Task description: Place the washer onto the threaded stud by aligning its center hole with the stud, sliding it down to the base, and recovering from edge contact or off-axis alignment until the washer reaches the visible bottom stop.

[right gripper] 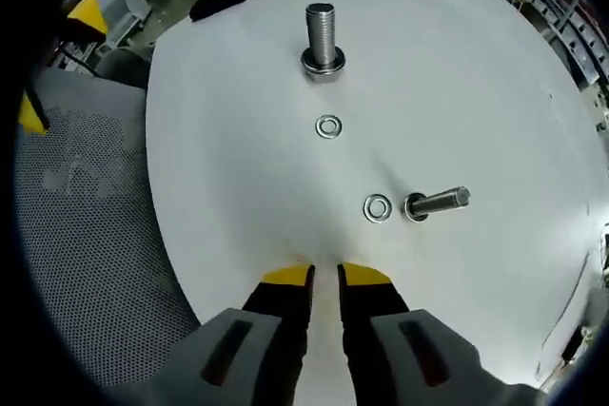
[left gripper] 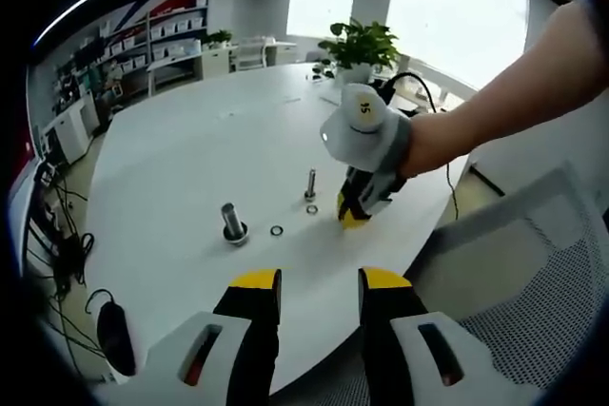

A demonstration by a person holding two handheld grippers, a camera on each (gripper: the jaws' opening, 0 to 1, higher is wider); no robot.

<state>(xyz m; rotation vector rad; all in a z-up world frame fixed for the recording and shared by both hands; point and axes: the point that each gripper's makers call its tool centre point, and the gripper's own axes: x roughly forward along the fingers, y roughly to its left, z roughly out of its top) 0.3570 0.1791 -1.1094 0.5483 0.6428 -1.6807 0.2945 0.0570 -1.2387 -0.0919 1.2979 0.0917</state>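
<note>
Fingertips (right gripper: 366, 276) nearly closed; left gripper (left gripper: 321, 280) apparently wider.

Shiny metal washer (right gripper: 378, 208), matt table (right gripper: 238, 187)

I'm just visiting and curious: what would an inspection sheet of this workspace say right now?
Surface: round white table, bare around the parts.
Job's things: large threaded stud and thin stud upright; two washers flat, neither on a stud.
Clutter: potted plant at the far edge.
Grippers: left gripper open, empty; right gripper narrowly open, empty, low over the table.
Cables: black cable off the table edge.
Surroundings: mesh chair, shelving, windows.
</note>
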